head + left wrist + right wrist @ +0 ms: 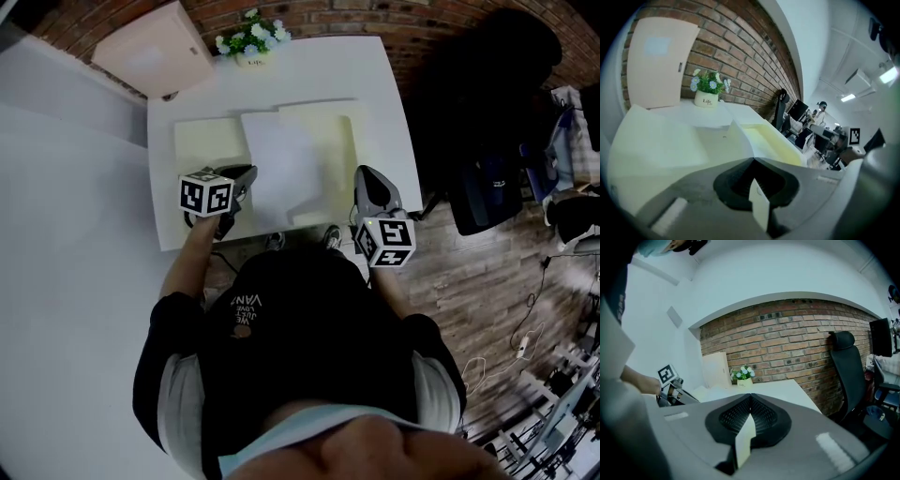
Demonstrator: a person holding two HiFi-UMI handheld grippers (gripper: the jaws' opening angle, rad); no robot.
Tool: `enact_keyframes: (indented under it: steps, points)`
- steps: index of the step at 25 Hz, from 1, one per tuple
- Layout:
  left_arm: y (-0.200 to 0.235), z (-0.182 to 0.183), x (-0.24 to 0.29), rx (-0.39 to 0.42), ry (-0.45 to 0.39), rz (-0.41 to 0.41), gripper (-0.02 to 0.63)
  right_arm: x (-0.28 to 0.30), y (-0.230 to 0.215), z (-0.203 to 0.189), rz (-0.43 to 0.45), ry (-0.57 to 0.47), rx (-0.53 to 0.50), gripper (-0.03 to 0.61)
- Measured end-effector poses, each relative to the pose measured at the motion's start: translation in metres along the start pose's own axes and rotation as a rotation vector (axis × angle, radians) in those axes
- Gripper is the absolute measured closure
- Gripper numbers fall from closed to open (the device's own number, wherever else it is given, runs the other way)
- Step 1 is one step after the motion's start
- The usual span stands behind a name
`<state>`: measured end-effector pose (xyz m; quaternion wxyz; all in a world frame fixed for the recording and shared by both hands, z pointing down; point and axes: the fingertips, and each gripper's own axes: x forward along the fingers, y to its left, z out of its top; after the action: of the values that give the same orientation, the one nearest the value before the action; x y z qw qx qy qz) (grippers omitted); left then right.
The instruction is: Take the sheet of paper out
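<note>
Left tongs (251, 173) pinch one sheet (286, 167) on one folder (202, 145); right tongs (367, 174) closed.

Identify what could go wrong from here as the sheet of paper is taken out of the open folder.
1. The left claw looks shut on just the left edge of the sheet of paper; pulling from one small pinch may crease or tear it.
2. The right claw is shut beside the folder, seemingly not holding it, so the folder could slide along with the sheet.
</note>
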<state>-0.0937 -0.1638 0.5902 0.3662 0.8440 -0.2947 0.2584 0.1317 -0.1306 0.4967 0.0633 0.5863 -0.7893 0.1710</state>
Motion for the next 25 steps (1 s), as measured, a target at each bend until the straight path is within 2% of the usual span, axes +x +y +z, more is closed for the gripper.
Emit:
enact_keyframes:
  steps: [2, 8, 17, 25]
  points:
    - [-0.002, 0.004, -0.009, 0.044, 0.0, 0.01, 0.612, 0.003, 0.004, -0.001, 0.006, 0.002, 0.001, 0.577]
    - [-0.008, 0.02, -0.037, 0.104, -0.035, 0.011, 0.612, 0.012, 0.018, -0.001, 0.029, 0.008, -0.006, 0.577]
    - [-0.03, 0.041, -0.07, 0.313, -0.034, 0.036, 0.612, 0.023, 0.035, 0.001, 0.068, 0.006, -0.017, 0.577]
    - [-0.051, 0.054, -0.088, 0.433, -0.072, 0.025, 0.612, 0.025, 0.043, 0.004, 0.09, -0.014, -0.018, 0.577]
